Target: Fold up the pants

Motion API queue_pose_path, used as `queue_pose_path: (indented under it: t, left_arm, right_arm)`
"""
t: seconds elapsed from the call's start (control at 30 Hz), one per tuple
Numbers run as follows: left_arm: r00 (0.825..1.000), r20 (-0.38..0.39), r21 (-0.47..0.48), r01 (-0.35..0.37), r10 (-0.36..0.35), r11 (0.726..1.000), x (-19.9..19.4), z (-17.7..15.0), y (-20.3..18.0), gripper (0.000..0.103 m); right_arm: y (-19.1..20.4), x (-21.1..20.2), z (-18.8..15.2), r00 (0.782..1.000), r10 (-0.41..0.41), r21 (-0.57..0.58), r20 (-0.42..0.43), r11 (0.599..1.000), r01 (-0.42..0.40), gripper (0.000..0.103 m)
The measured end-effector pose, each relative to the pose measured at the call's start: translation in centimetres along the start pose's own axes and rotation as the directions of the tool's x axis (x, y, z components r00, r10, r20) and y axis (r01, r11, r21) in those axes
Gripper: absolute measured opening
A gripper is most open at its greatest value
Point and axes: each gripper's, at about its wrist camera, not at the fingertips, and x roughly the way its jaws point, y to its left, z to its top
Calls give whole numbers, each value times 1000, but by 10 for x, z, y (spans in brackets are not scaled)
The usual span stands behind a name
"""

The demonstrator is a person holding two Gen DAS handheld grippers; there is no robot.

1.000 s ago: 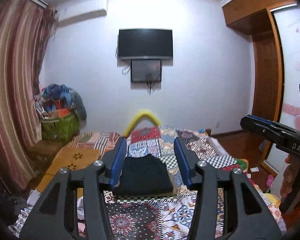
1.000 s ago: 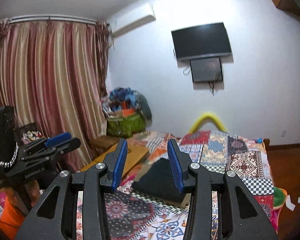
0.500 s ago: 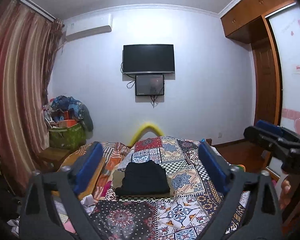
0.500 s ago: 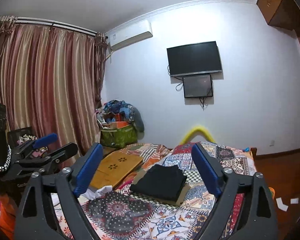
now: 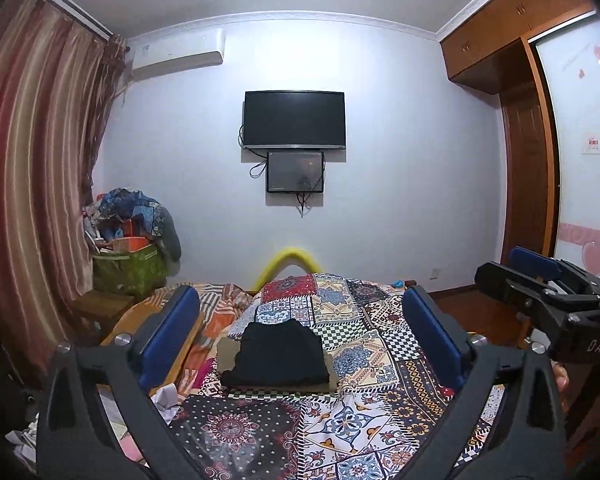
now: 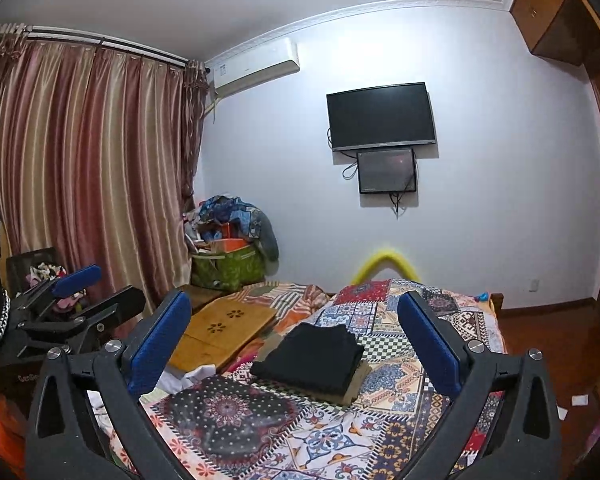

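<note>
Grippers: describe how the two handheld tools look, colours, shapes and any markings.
Both match: the left gripper and right gripper have black, angular plastic frames with triangular cutouts, silver screw heads near the finger bases, and long flat fingers faced with textured blue pads. In the left wrist view the right gripper's body carries pale lettering reading "DAS". No cables or sleeves show.

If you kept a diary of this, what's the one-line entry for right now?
stage: release | left claw: just opened, empty | right claw: just opened, empty | black pants: folded, on tan pair
</note>
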Motion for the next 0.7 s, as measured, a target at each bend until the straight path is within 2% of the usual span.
queue_pose_path:
  t: [0.7]
  left_arm:
    - [1000, -3, -9, 10, -10, 1000, 6, -3, 1, 103]
  right_arm:
    - [-1, -5, -5, 1000, 1, -2, -7, 1000, -1, 103]
